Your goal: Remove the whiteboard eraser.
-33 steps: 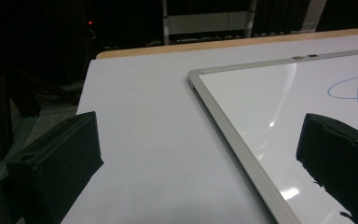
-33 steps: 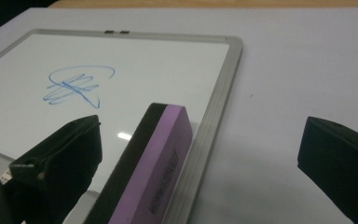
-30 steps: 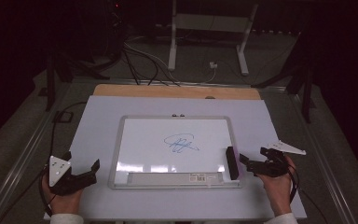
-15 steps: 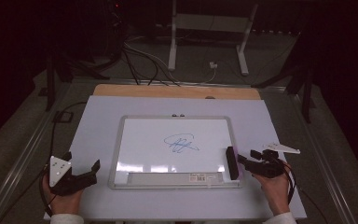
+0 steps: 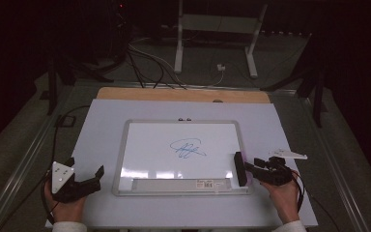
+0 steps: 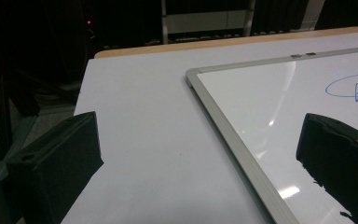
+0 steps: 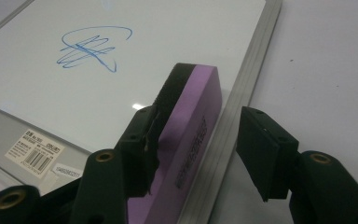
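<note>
A whiteboard [image 5: 149,145] lies flat on the white table [image 5: 280,125], with a blue scribble [image 5: 187,148] at its middle. A purple eraser [image 5: 240,168] with a black felt face stands on edge at the board's right rim. My right gripper [image 5: 247,169] straddles it and its jaws have just been closing. In the right gripper view, one pad [image 7: 142,135] rests against the felt of the eraser [image 7: 193,107], while the other pad [image 7: 256,140] stands a little apart from the purple side. My left gripper [image 5: 86,166] rests open over bare table, left of the board's near corner.
The board's pen tray, with a barcode label [image 5: 212,183], runs along its near edge. A wooden strip [image 5: 183,94] borders the table's far side. Cables and a white stand [image 5: 212,43] lie on the dark floor beyond. Bare table flanks the board on both sides.
The right gripper's jaws have narrowed from wide open to close around the eraser. The eraser and the left gripper have stayed where they were.
</note>
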Demonstrator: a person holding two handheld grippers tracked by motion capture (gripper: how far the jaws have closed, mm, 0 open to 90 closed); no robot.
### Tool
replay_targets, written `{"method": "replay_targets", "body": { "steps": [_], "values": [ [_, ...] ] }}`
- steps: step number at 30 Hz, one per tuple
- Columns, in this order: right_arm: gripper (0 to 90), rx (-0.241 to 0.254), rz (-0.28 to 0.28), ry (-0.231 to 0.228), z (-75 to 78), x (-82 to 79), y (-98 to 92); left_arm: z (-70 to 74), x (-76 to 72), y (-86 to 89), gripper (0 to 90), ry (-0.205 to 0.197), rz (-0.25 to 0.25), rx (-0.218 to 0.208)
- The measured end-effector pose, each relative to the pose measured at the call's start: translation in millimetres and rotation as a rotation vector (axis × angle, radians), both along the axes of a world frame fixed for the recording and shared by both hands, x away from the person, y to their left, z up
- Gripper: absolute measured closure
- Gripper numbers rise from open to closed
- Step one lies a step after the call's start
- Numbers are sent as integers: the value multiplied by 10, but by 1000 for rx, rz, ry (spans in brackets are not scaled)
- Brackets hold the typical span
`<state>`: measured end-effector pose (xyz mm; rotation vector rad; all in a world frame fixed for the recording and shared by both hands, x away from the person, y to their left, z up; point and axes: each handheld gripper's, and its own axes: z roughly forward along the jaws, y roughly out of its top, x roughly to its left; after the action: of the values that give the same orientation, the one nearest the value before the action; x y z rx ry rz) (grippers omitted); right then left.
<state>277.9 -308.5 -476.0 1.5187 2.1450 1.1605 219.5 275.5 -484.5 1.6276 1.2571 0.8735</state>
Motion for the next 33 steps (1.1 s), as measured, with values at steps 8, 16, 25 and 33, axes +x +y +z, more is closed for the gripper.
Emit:
{"method": "replay_targets", "body": {
  "steps": [8,16,25,33],
  "values": [
    [514,16,10,19,-16,-4,18,2,-1,-1,7,-1,1,-2],
    [520,57,28,48,-34,10,40,4,-1,-9,7,-2,-1,2],
    [430,73,35,68,-61,35,113,7,-4,-2,7,-5,2,-1],
    [390,102,59,110,-103,66,156,19,-11,-26,8,-13,7,18]
  ]
}}
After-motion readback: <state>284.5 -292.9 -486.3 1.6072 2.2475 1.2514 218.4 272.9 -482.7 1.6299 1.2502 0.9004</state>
